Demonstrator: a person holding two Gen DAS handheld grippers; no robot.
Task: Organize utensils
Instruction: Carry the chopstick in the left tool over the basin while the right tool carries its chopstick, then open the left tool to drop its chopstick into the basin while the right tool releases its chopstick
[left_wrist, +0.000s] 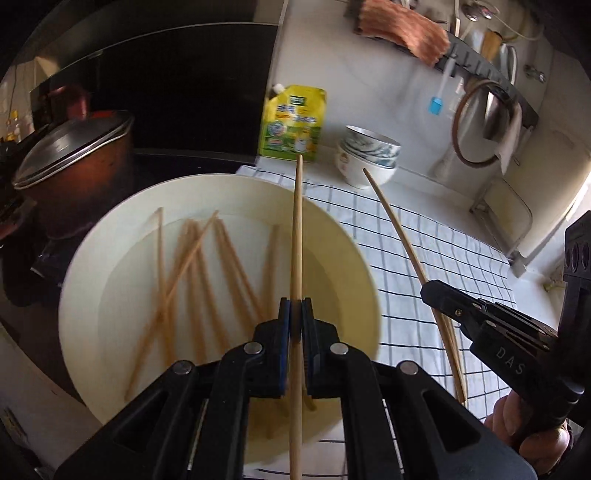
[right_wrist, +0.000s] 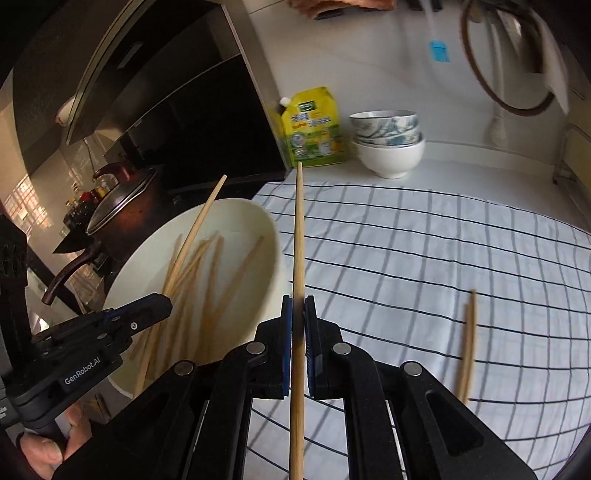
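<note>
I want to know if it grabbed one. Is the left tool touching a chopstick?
Touching. The left wrist view shows the left tool shut on a chopstick, pads pressed against both sides.

Black plastic gripper (left_wrist: 295, 325), blue pads, silver rivets; "GenRobot.AI" marking; bare skin.

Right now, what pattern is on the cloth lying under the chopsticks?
White cloth with a dark blue grid of checks, clearest in the right wrist view.
</note>
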